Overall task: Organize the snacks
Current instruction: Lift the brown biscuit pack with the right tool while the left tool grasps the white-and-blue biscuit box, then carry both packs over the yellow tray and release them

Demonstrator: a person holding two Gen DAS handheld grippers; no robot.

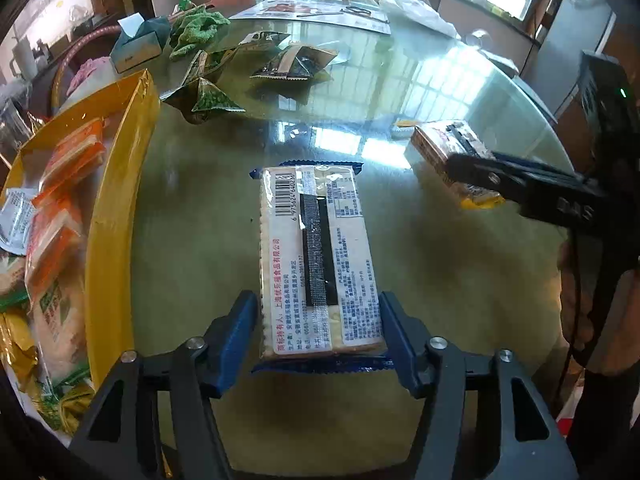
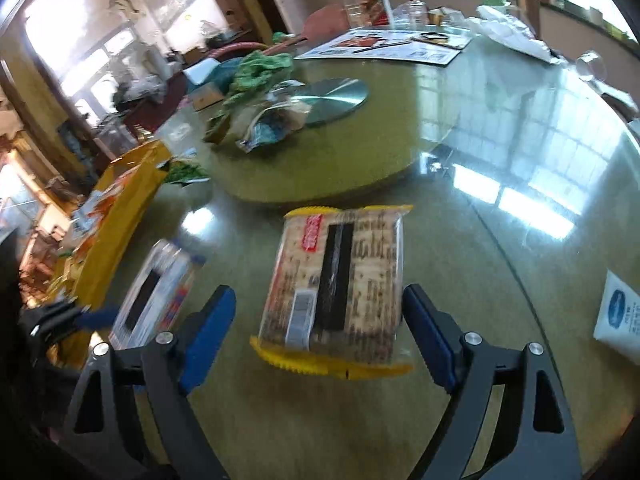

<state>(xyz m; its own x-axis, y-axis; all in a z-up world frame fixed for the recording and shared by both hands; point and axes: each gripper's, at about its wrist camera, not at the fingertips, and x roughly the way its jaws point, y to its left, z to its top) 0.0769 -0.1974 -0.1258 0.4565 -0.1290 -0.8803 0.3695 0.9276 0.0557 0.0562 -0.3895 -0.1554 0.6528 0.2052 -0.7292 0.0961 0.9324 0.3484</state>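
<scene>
- Snacks lie on a big round glass table (image 1: 440,92), which is shiny and shows the windows in it
- a yellow tray (image 1: 116,208) sits at the table's left edge, and it is full of orange, green and gold snack packs
- a blue-edged cracker pack (image 1: 320,256) lies flat on the glass with its label side up and a black strip down its middle; it is just right of the tray but does not touch it
- a yellow-edged cracker pack (image 2: 340,280) lies flat too, to the right of the blue one, also with a black strip on top
- the left gripper (image 1: 318,330) has the near end of the blue-edged pack between its blue pads; the pads sit right beside the pack's sides, and I cannot tell if they squeeze it
- the right gripper (image 2: 320,336) stands wide, and the yellow-edged pack lies between its pads with a gap on each side
- small green triangle packs (image 1: 212,96) lie in a loose bunch farther back on the table
- a white and blue packet (image 2: 618,316) lies alone near the right edge
</scene>
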